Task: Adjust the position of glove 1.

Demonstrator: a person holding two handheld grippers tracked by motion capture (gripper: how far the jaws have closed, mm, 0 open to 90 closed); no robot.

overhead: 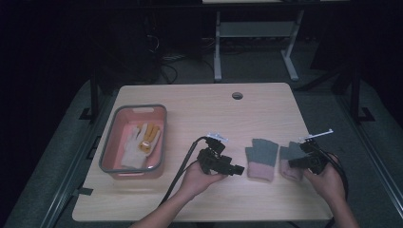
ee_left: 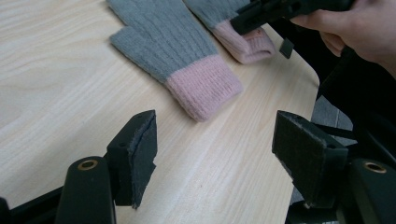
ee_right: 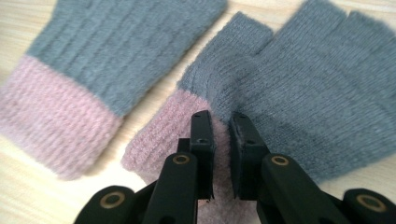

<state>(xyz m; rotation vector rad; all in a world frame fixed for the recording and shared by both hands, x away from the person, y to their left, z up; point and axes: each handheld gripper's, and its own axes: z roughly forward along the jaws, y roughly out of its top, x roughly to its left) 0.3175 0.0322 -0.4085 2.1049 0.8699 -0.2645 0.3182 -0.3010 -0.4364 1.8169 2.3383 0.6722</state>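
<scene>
My right claw (ee_right: 220,122) was pinched shut on the right-hand glove (ee_right: 299,88), its jaws nipping a ridge of knit just where the grey hand met the pink cuff, and I judged the step in hand to be taking that glove up off the table (overhead: 199,114). To do it well I thought I should lift slowly and straight, because only a small fold sat between the pads and soft wool slips easily; a bite that thin could let go if I jerked. I also meant to keep the lift clear of the other glove (overhead: 261,159), which lay flat just beside it, cuff toward me, so the two would not drag together. My left claw (ee_left: 215,154) stood open and empty above bare wood, pointing at that second glove, ready to take it or to steady things. Both gloves were fingerless-looking, ribbed grey with a fuzzy pink cuff, lying near my edge of the table on its right half. The held one was bunched at the pinch, though I could not tell from the blurred close view whether both layers were caught. Farther left sat a pink bin (overhead: 108,156) with a grey rim, holding what seemed to be a white and yellow work glove (overhead: 138,142).
</scene>
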